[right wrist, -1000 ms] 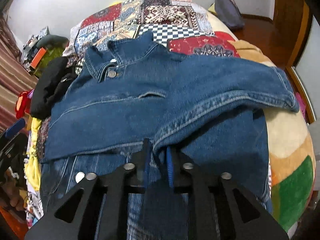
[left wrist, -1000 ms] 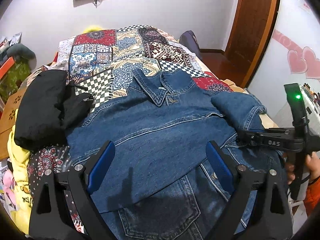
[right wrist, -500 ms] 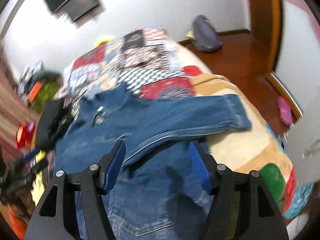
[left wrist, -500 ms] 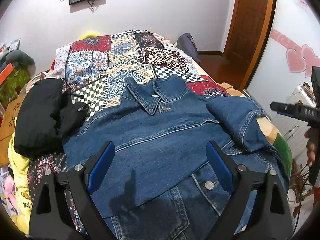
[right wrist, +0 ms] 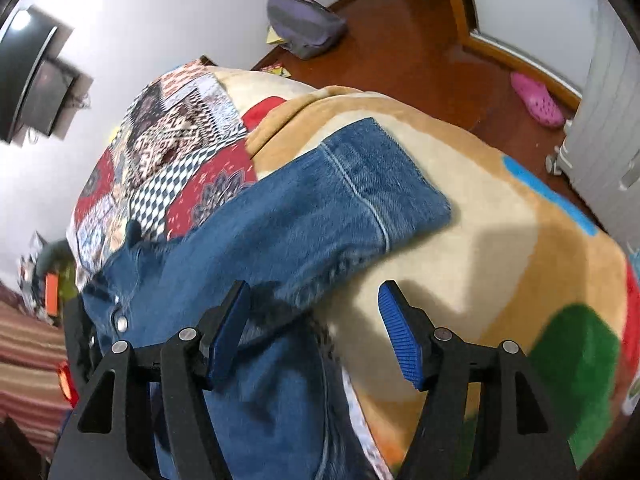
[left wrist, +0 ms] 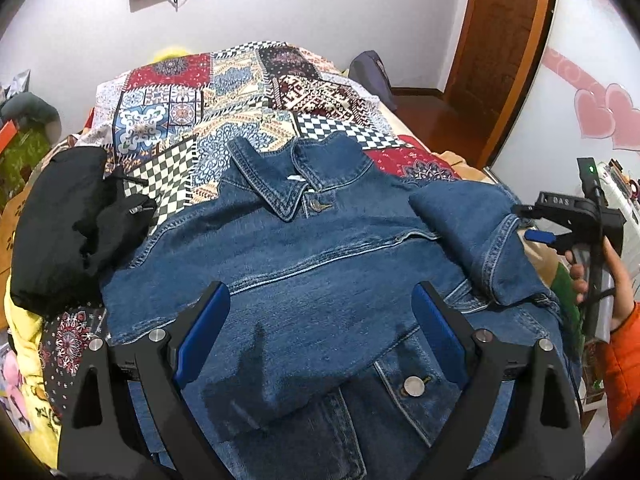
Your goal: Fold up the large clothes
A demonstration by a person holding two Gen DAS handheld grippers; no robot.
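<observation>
Denim jacket (left wrist: 320, 272) spread collar-up on patchwork bedspread (left wrist: 192, 120), one sleeve (right wrist: 320, 216) folded across the beige blanket (right wrist: 500, 240). "DAS" readable on right gripper (left wrist: 538, 236) body. Left gripper (left wrist: 320, 332) jaws wide, empty, above jacket front. Right gripper jaws parted, empty, at the sleeve's edge.

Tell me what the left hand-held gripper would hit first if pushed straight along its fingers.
Probably the denim jacket: the open left hand-held gripper points down at its front panel, with nothing between, though depth is unclear.
</observation>
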